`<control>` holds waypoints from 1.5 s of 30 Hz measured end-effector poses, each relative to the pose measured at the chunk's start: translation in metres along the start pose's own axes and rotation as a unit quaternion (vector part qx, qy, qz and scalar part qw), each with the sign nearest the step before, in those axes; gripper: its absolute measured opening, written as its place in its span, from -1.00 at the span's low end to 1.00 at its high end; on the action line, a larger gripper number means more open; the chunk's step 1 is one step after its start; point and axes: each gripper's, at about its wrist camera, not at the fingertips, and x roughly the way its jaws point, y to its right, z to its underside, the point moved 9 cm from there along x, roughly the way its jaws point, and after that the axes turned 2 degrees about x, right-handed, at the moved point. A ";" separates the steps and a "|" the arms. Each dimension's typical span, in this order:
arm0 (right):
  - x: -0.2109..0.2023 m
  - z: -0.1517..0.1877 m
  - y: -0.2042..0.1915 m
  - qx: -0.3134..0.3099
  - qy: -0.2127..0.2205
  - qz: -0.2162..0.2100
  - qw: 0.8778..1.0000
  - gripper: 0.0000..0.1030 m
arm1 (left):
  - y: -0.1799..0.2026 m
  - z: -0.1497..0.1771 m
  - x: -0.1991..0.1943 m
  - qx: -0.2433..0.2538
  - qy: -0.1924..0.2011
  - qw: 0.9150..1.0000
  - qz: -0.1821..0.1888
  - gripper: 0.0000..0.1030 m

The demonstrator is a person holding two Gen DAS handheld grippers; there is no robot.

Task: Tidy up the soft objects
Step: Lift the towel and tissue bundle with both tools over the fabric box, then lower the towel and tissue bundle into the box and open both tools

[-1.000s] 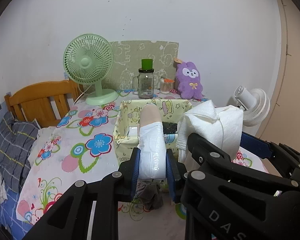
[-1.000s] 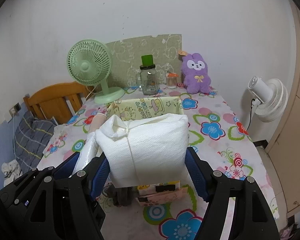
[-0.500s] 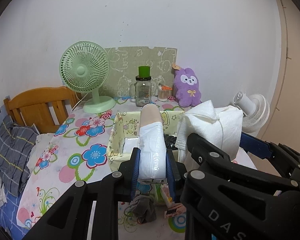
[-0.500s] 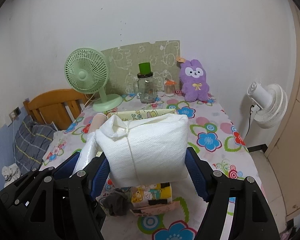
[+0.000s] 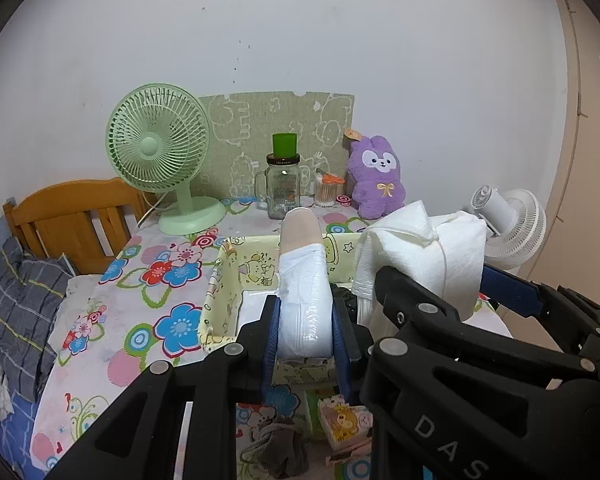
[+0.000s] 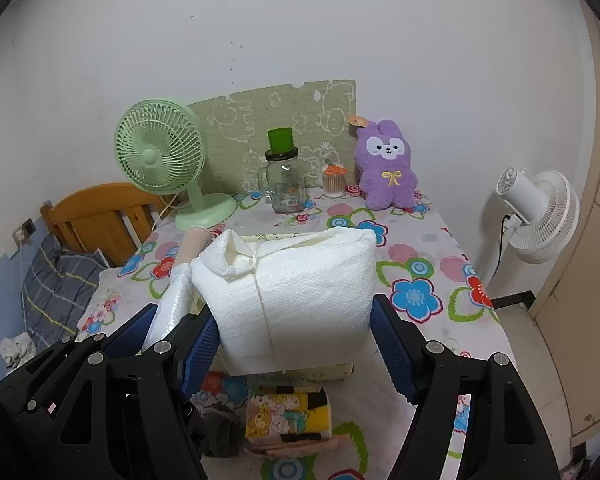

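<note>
**Both bundles carried back over the yellow bin**

Since a second ago both my hands have drawn back and a little up from the bench: the green fan and the purple plush sit farther off now, and the clutter at the near edge has come into view under my grippers.

From the left wrist, my left gripper (image 5: 305, 326) is clamped narrow on a plastic-wrapped roll (image 5: 305, 300), its beige end sticking out ahead of the pads. I hold it low on the wrapped part, I judge so the slippery film does not slide. It hangs above the yellow fabric bin (image 5: 220, 284), which stands on the flowered bench (image 5: 140, 312). Just to its right is the white paper bundle (image 5: 432, 252) in my other gripper. Below lie a grey sock (image 5: 276, 444) and a cartoon tissue pack (image 5: 344, 420), apart from the bin.

From the right wrist, my right gripper (image 6: 296, 344) stands at a middling width, its blue pads pressed on both sides of the white paper bundle (image 6: 296, 292), which is tied round with string. The bundle is bulky and soft, so a wide squeeze across its body seems the way to keep it. It hides most of the bin. The roll pokes out at its left. The tissue pack (image 6: 288, 412) rests on the bench beneath. I judge both loads are meant for the bin, not yet set down.
</note>
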 end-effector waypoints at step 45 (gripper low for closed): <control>0.128 -0.009 -0.011 -0.007 -0.054 -0.019 0.998 0.47 | -0.029 0.004 0.107 -0.018 -0.074 0.997 0.003 0.16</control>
